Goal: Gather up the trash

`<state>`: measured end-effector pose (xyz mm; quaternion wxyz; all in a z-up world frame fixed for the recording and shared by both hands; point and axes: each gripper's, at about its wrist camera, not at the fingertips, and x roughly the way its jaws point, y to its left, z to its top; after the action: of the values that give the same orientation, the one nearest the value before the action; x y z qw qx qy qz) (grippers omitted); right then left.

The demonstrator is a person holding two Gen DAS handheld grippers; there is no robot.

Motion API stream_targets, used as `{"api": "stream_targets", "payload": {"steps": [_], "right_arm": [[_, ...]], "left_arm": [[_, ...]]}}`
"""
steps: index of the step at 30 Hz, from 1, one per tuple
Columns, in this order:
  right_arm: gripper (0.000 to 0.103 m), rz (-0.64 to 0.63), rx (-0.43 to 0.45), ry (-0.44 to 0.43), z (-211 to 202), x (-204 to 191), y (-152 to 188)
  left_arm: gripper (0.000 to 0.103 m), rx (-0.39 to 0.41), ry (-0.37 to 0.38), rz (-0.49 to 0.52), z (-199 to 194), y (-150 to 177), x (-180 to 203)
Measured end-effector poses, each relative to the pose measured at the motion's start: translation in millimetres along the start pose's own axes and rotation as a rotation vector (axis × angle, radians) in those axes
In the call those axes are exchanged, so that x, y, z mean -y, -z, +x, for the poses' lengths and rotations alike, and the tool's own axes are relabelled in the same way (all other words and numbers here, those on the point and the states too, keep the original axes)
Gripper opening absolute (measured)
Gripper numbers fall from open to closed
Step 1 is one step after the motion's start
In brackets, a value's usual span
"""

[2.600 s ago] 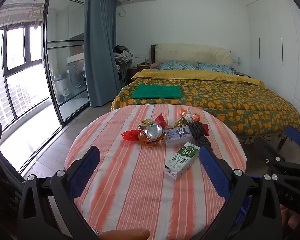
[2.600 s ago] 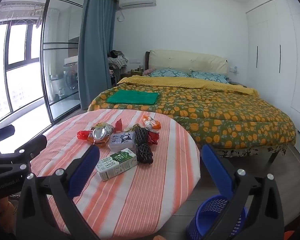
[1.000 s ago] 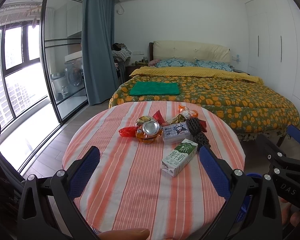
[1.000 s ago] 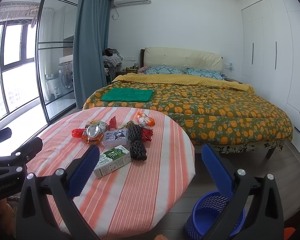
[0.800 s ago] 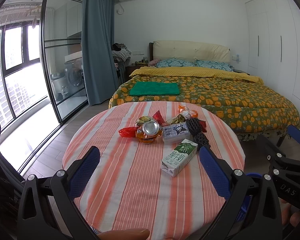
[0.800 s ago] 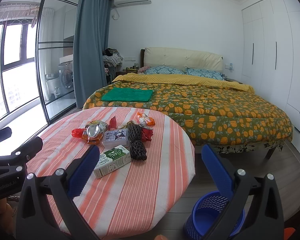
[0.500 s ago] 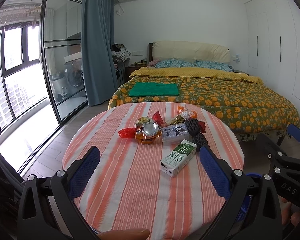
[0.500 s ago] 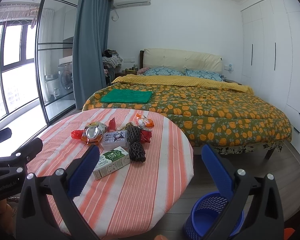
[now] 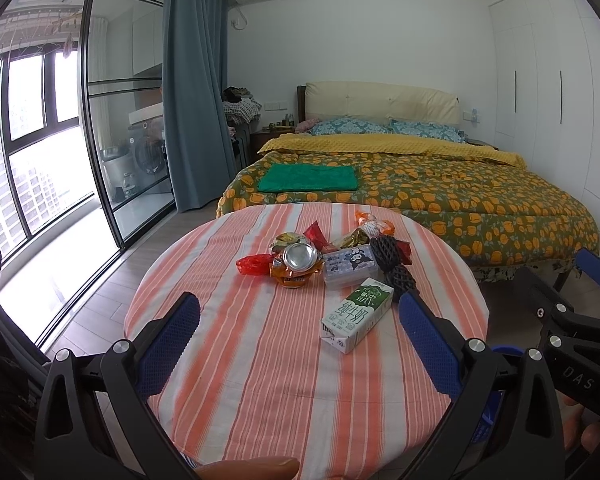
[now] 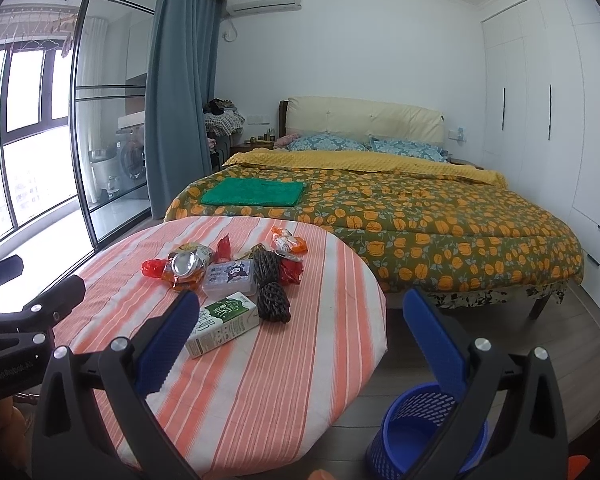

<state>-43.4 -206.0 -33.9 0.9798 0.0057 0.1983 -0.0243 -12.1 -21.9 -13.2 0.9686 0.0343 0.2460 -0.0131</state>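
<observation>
Both hand-held grippers, left (image 9: 299, 338) and right (image 10: 300, 332), hover level, spread wide, holding nothing. "DAS" marks the right one's body. Ahead on the bench (image 9: 260, 380): milk carton (image 9: 356, 314) with unreadable green print, crushed can (image 9: 297, 261), wrappers. Blue basket (image 10: 410, 436) below right.

Round table with orange-and-white striped cloth (image 9: 260, 380) stands before the large bed with orange-flowered quilt (image 9: 480, 204). Folded green towel (image 9: 308, 177) lies on the bed's near left part.

Trash cluster sits on the table's far half:
- crushed metal drink can (image 9: 298, 258), left of the clear plastic box with cartoon label (image 9: 350, 266)
- red crinkled wrapper (image 9: 254, 264), left of the can
- black foam mesh sleeve (image 9: 392, 264), right of the box
- green-and-white milk carton (image 9: 358, 312), nearest, in front of the box

Blue perforated plastic wastebasket (image 10: 416, 432) stands on the floor, right of the table.
</observation>
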Motion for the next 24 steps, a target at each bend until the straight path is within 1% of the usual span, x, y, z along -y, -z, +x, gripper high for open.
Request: {"api": "stream_targets", "payload": {"steps": [3,5,12,15,24], "right_arm": [[0.099,-0.001,-0.001,-0.001,-0.1,0.4,0.2],[0.099,-0.002,0.0,0.001,-0.5,0.4,0.3],[0.099,-0.001,0.003,0.002,-0.6,0.7,0.6],[0.099,-0.001,0.004,0.002,-0.8,0.8,0.8],[0.099,-0.001,0.004,0.003,-1.0,1.0,0.9]], "left_arm": [[0.099,-0.002,0.0,0.0,1.7,-3.4,-4.7],[0.099,-0.002,0.0,0.001,0.0,-0.4,0.2],[0.099,-0.002,0.0,0.0,1.8,-3.6,-4.6],[0.099,-0.002,-0.001,0.001,-0.4,-0.3,0.5],[0.099,-0.002,0.0,0.001,1.8,-3.6,-4.5]]}}
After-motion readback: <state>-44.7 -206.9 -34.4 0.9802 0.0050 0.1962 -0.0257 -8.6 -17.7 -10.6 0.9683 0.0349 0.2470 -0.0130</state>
